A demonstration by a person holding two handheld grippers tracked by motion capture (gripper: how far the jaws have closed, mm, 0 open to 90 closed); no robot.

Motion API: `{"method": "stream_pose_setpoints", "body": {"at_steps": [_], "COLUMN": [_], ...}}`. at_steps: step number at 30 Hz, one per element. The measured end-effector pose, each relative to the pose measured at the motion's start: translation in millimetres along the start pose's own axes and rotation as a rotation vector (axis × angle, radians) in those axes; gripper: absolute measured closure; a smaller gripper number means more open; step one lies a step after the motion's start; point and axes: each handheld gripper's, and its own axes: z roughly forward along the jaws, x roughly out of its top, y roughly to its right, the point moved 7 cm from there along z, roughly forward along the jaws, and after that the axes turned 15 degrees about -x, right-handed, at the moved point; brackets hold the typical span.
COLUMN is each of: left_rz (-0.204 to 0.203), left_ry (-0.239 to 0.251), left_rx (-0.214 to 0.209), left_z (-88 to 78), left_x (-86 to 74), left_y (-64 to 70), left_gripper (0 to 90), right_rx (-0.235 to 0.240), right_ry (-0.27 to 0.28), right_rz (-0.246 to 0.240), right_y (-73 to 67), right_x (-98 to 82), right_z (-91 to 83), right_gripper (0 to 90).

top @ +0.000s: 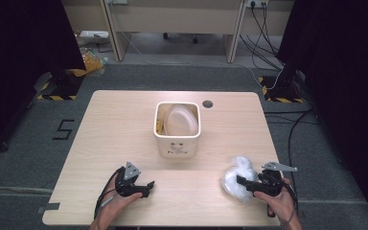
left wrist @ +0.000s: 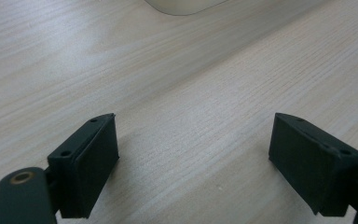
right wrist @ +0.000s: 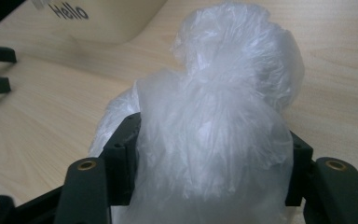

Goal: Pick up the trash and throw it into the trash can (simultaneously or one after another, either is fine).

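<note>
Lab-like recording space, pale wooden tabletop (top: 124, 120) set on grey carpet, black curtains (top: 19, 43) hung at both sides, hazard-striped stand bases (top: 57, 91), cables (top: 261, 33) trailed across the floor, number marked in tape (top: 63, 129)

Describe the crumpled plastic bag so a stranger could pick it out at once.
Start at the wooden table and find the cream bin at its middle. Go to the near right corner: the plastic bag lies there between the right tongs. It is the table's one translucent white, crinkled bundle.

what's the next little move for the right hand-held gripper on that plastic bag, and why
Probably lift the plastic bag straight up. The right hand-held gripper has its jaws on both sides of the crumpled bag, pressing it in, while the bag rests on the table near the white bin.
</note>
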Motion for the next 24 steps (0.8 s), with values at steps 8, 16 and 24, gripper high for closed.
{"method": "stream_pose_setpoints", "body": {"at_steps": [8, 16, 24], "left_rz": [-0.001, -0.001, -0.002], "left_ry": [0.002, 0.002, 0.002], "left_rx": [0.001, 0.001, 0.002], "left_z": [0.0, -0.1, -0.1], "left_x": [-0.1, -0.1, -0.1], "left_y": [0.0, 0.0, 0.0], "left_gripper": [14.7, 14.7, 14.7], "right_rx": [0.022, 0.033, 0.054], "right_ry": [0.075, 0.102, 0.150], "right_rz": [0.034, 0.045, 0.042], "right_y": [-1.0, -4.6, -14.4], "right_x": [16.0, 25.9, 51.9], "right_z": [-17.8, -25.8, -31.1], "right_gripper": [43.6, 44.2, 44.4]}}
